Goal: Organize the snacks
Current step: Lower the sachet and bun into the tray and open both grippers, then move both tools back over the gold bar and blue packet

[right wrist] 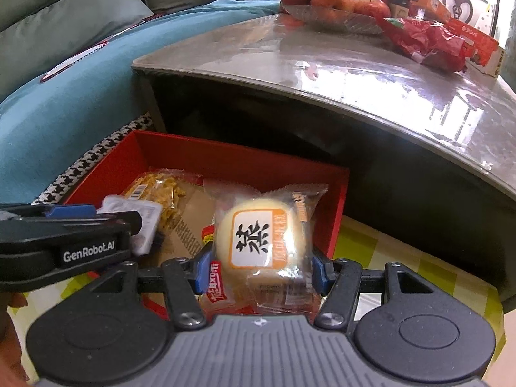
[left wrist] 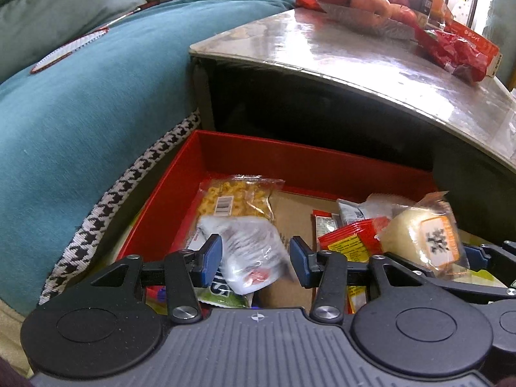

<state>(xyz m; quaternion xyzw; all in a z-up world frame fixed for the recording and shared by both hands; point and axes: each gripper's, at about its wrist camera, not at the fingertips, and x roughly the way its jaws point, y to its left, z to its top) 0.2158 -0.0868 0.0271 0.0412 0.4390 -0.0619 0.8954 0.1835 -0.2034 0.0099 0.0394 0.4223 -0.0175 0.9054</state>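
A red box (left wrist: 258, 158) sits on the floor below a table and holds several snack packets. My left gripper (left wrist: 256, 259) is open above a white and red packet (left wrist: 248, 254), with nothing between its pads. A clear bag of yellow snacks (left wrist: 235, 200) lies behind it, and red packets (left wrist: 348, 238) lie to the right. My right gripper (right wrist: 259, 266) is shut on a wrapped pale round cake (right wrist: 261, 238) with an orange label, held over the box's right side (right wrist: 338, 213). The cake also shows in the left wrist view (left wrist: 422, 238).
A glossy grey table (left wrist: 354, 51) overhangs the box, carrying a dish of apples (left wrist: 364, 0) and red snack bags (left wrist: 458, 51). A teal sofa (left wrist: 80, 96) with a houndstooth trim stands at the left. A yellow-green checked mat (right wrist: 403, 258) lies under the box.
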